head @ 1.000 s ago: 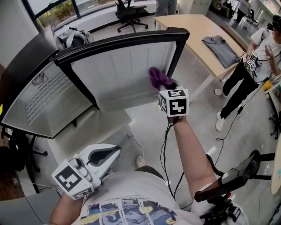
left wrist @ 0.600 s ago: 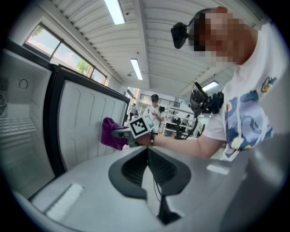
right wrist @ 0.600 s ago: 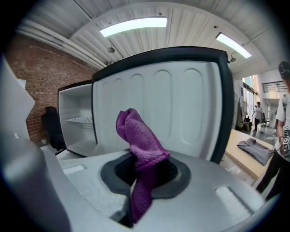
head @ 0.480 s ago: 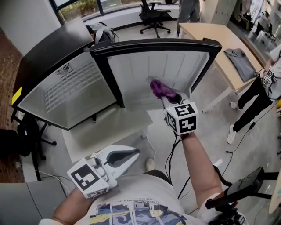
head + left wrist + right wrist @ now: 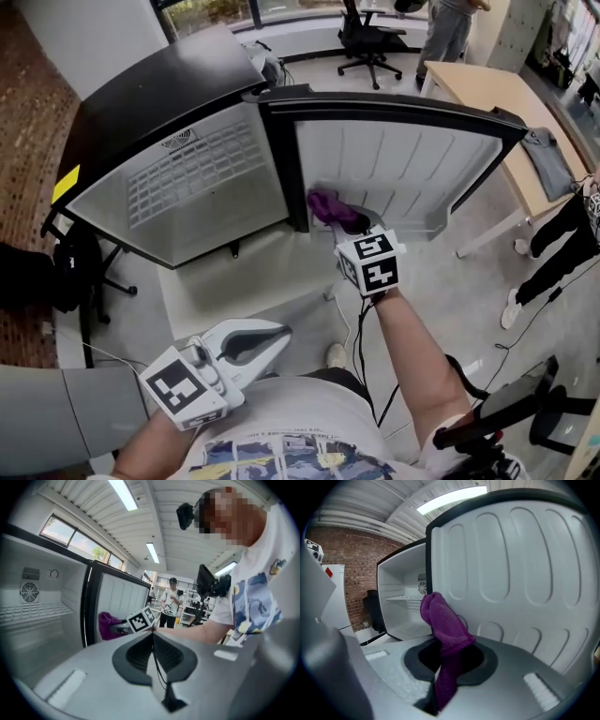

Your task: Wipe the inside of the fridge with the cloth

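Cloth (image 5: 445, 625) is hanging clamped in right tongs (image 5: 443, 656) by ribbed fridge door (image 5: 403, 159); left tongs (image 5: 153, 635) closed, empty, hovering above grey floor (image 5: 450, 281).

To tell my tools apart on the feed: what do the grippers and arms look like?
The left gripper and right gripper are light grey shells with dark jaw linings, each carrying a white cube with black square markers. A black cable runs from the right one along the bare forearm. The T-shirt is white with blue and yellow print.
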